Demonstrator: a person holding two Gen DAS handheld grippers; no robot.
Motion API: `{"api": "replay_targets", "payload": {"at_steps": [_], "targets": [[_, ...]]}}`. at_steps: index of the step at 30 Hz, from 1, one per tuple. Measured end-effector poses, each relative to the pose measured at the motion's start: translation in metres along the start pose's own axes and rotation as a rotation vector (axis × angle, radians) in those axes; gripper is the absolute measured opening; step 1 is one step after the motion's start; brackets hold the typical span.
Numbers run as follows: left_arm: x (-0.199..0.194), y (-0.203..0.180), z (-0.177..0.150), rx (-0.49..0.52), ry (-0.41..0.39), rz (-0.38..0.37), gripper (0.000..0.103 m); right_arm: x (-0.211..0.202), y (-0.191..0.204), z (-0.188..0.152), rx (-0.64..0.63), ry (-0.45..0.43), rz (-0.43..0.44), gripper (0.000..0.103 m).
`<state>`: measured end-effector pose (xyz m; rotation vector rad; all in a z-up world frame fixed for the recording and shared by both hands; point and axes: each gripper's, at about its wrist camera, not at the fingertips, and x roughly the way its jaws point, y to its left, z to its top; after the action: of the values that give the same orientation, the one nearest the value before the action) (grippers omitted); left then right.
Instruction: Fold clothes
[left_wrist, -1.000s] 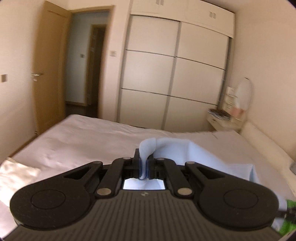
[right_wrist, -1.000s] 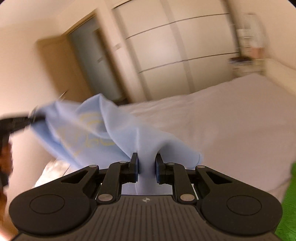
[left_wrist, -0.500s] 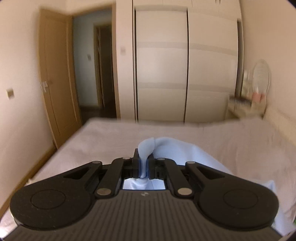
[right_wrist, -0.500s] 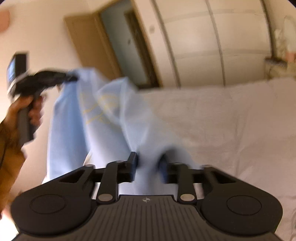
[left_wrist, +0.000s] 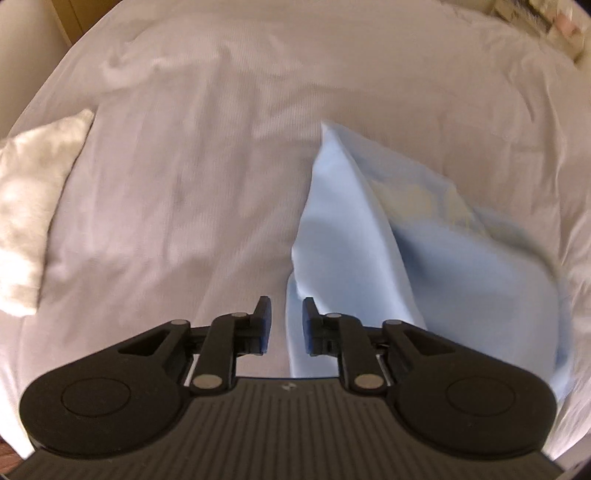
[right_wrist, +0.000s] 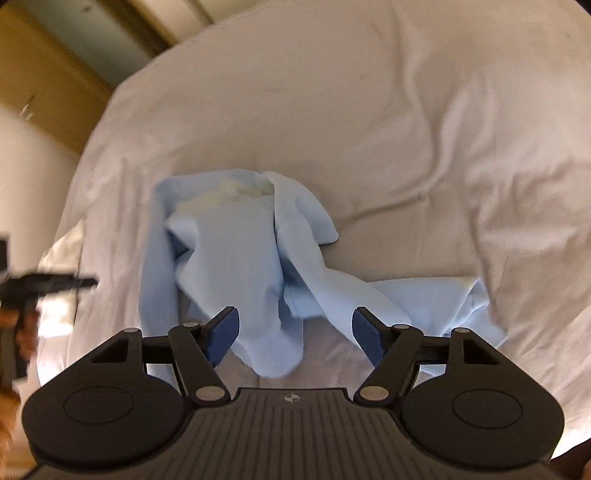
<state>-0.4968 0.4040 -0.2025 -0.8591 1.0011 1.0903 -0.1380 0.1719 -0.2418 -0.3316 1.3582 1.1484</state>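
A light blue garment (right_wrist: 236, 254) lies crumpled on the white bed, with a faint yellow print showing near its far edge. My right gripper (right_wrist: 293, 328) hangs just above its near folds. Its jaws are opening wide and nothing is pinched between them. In the left wrist view the same garment (left_wrist: 351, 240) spreads to the right. My left gripper (left_wrist: 286, 321) points down at the bed and its jaws are opening. A strip of the blue cloth runs between them beside the right finger, loose, with a gap on its left. The left gripper (right_wrist: 48, 282) also shows blurred at the right wrist view's left edge.
The white bed sheet (left_wrist: 177, 155) fills both views, wrinkled toward the right (right_wrist: 461, 147). A cream fluffy cloth (left_wrist: 33, 192) lies at the bed's left edge. A wooden door (right_wrist: 33, 70) and a wall stand beyond the bed. A person's hand (right_wrist: 22, 328) holds the left gripper.
Both grippers have dropped and tipped down toward the bed. Each was shut on the blue garment and has let go; the garment has fallen onto the sheet.
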Motion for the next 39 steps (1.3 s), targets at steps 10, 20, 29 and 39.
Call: {"api": "replay_targets", "payload": {"at_steps": [10,20,29,39], "targets": [[0.087,-0.022,0.081,-0.127,-0.005,-0.089,0.049,0.106,-0.087,0.056,0.502,-0.001,0.134,0.071],[0.184,-0.032,0.126,-0.15,0.123,-0.145,0.002,0.219,-0.111,0.065,0.723,0.2,0.388,0.051],[0.059,-0.004,0.102,-0.006,-0.136,-0.226,0.001,0.1,-0.051,0.091,0.186,-0.097,0.365,0.016],[0.031,-0.018,0.179,0.107,-0.319,-0.025,0.018,0.009,-0.002,0.176,-0.328,-0.553,-0.129,0.052]]}}
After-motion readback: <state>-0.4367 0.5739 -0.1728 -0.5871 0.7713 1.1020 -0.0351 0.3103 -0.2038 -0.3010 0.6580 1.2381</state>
